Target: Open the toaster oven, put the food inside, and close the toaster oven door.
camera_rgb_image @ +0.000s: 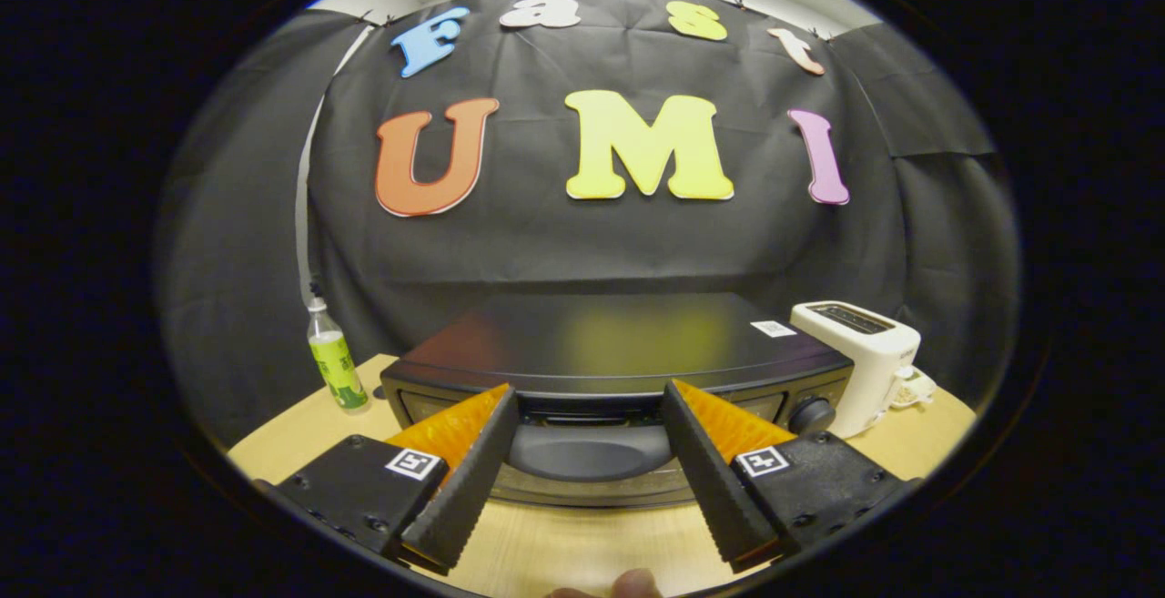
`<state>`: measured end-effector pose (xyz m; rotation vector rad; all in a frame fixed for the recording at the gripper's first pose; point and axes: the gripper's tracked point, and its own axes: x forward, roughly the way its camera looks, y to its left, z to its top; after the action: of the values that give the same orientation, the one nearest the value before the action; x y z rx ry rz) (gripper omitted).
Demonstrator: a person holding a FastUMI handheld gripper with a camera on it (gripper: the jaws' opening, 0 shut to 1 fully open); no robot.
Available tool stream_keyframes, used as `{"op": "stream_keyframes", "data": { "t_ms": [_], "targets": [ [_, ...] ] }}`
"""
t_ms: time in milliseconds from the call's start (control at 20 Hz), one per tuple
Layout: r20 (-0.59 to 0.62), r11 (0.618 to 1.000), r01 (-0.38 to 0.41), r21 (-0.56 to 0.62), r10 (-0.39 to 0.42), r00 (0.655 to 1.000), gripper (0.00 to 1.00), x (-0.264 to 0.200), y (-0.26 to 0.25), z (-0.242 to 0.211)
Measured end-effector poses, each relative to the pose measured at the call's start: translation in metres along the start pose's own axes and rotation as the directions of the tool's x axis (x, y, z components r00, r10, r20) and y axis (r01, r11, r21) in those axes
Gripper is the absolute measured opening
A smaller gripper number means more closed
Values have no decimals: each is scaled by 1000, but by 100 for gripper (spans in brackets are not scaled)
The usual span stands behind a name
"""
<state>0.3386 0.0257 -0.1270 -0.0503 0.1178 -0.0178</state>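
Two fingers: we see the gripper (pixel 590 402) spread wide, holding nothing, its tips level with the oven's front and touching nothing we can make out.
Pose: we look slightly down along the fingers (pixel 469 475), which angle inward from low on either side; each base carries a small square marker.
Fingertip: a bit of a person's finger (pixel 633 584) shows at the very bottom, below the gripper, over the table (pixel 582 548).
Oven (pixel 619 370): we find it just ahead of the fingers, centred in the gap between them, door shut, its handle (pixel 590 452) lying between the two tips; a knob (pixel 810 416) sits just beyond the right finger.
Writing: a small white sticker (pixel 774 329) lies on the oven's top, too small for us to read; the bottle's label is also unreadable.
Bottle (pixel 335 359): upright on the table beyond the left finger, beside the oven's left end.
Toaster (pixel 860 357): white, beside the oven's right end, against the wall.
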Motion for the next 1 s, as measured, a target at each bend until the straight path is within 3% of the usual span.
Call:
{"op": "stream_keyframes", "data": {
  "t_ms": [300, 750, 1000],
  "targets": [
    [-26, 1000, 2, -3, -2, 1000, 100, -20, 0, -11],
    [-181, 999, -5, -33, -1, 984, 100, -87, 1, -68],
    [-348, 998, -56, -2, 52, 936, 100, -111, 2, -114]
  ]
}}
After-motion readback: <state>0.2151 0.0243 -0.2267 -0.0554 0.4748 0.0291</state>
